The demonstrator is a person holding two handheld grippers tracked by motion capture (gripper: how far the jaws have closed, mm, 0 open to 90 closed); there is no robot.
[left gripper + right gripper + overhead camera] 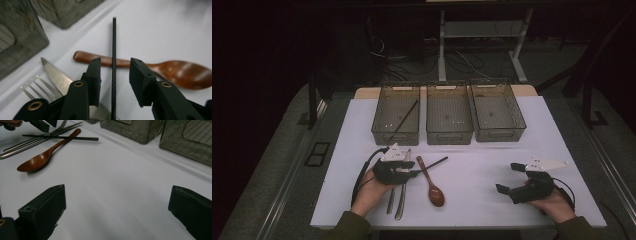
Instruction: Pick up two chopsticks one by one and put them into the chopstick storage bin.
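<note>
Left gripper view shows the left gripper (pixel 113 75) open astride a thin, black, seemingly textured chopstick (pixel 114 50), pads apart from it, no writing legible.

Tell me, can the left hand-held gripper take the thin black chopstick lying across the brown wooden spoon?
Probably yes: the thin black chopstick already lies between the left hand-held gripper's jaws, with gaps on both sides.

three mesh bins (pixel 448 120), two black chopsticks (pixel 434 163), one wooden spoon (pixel 435 195), one fork (pixel 37 86), seemingly one knife (pixel 56 76)
</note>
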